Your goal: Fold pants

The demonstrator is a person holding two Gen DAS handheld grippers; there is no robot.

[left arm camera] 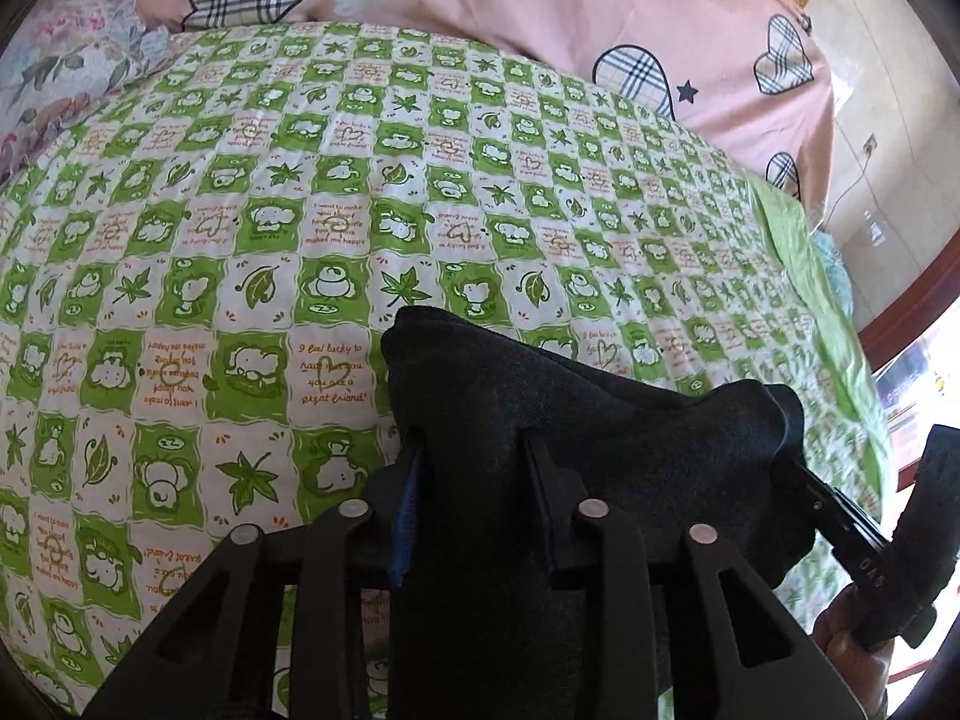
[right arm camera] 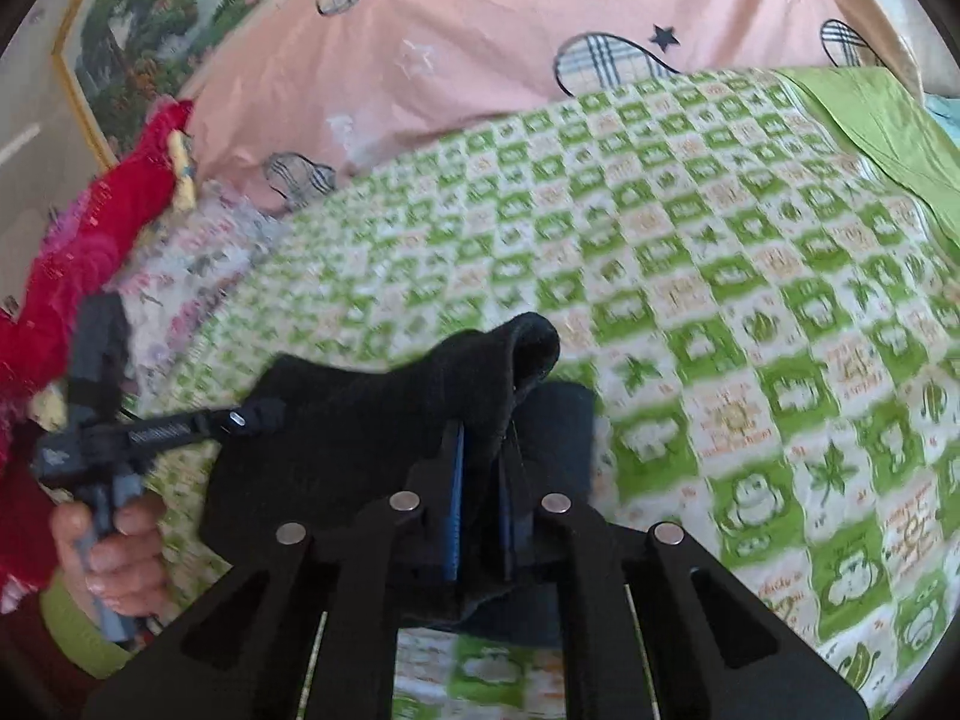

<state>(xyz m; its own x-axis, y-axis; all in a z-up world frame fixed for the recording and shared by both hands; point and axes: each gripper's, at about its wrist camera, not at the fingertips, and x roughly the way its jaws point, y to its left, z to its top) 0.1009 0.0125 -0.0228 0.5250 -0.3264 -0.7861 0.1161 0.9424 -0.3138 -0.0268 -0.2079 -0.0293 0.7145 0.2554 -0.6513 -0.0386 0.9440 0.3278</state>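
Note:
The dark pants (left arm camera: 600, 420) lie bunched on a green-and-white checked bedsheet (left arm camera: 240, 240). My left gripper (left arm camera: 474, 468) is shut on a thick fold of them, with cloth filling the gap between its fingers. At the right edge of the left wrist view, the right gripper (left arm camera: 834, 504) pinches the other end of the pants. In the right wrist view, my right gripper (right arm camera: 480, 468) is shut tight on a thin ridge of the pants (right arm camera: 360, 420), which rises in a peak over its fingers. At the left of that view a hand holds the left gripper (right arm camera: 252, 417), its tip in the cloth.
A pink quilt (left arm camera: 540, 12) with plaid hearts lies heaped at the far side of the bed. Floral bedding (left arm camera: 60, 72) and a red garment (right arm camera: 90, 240) lie at the left. A framed picture (right arm camera: 150, 30) hangs behind. The bed's wooden edge (left arm camera: 900, 312) curves at the right.

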